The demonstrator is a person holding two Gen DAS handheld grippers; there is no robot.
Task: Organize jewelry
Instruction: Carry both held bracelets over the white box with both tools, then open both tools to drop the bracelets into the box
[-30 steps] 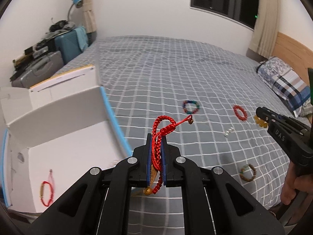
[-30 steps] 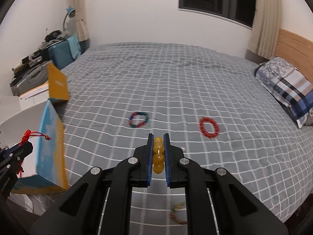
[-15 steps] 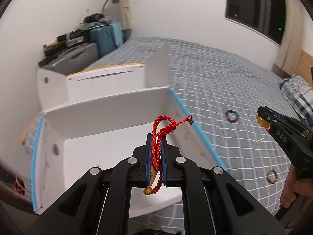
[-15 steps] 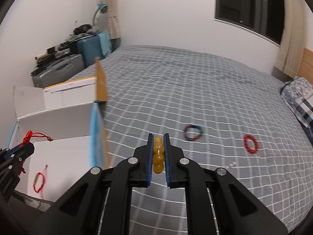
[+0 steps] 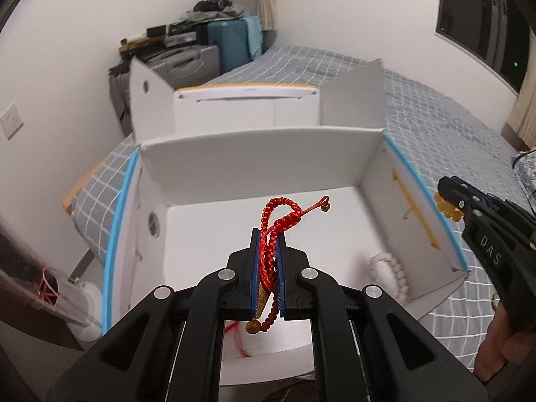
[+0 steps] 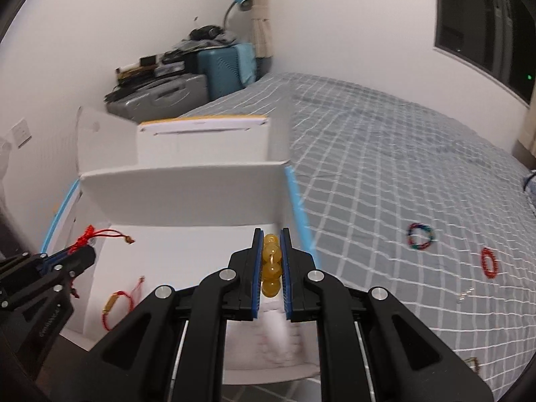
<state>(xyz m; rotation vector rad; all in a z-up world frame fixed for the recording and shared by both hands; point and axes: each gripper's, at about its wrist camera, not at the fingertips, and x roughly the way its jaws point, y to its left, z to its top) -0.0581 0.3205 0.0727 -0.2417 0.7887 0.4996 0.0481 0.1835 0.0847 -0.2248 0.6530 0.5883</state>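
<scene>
Left claw [image 5: 267, 264] clamped on red braided cord bracelet [image 5: 273, 231], above open white cardboard box [image 5: 261, 164]. Right claw [image 6: 270, 264] clamped on amber bead bracelet [image 6: 270, 268], at box's right wall. Beyond: multicoloured bead bracelet [image 6: 420, 237], red bead bracelet [image 6: 489, 263] on grey checked bed [image 6: 402, 167].

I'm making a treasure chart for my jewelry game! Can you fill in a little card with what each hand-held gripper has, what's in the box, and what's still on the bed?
left hand-held gripper: shut on the red braided bracelet, above the open white box
right hand-held gripper: shut on the yellow bead bracelet, at the box's right wall
in the box: white bead bracelet; red cord bracelet
on the bed: multicoloured bracelet; red bead bracelet
</scene>
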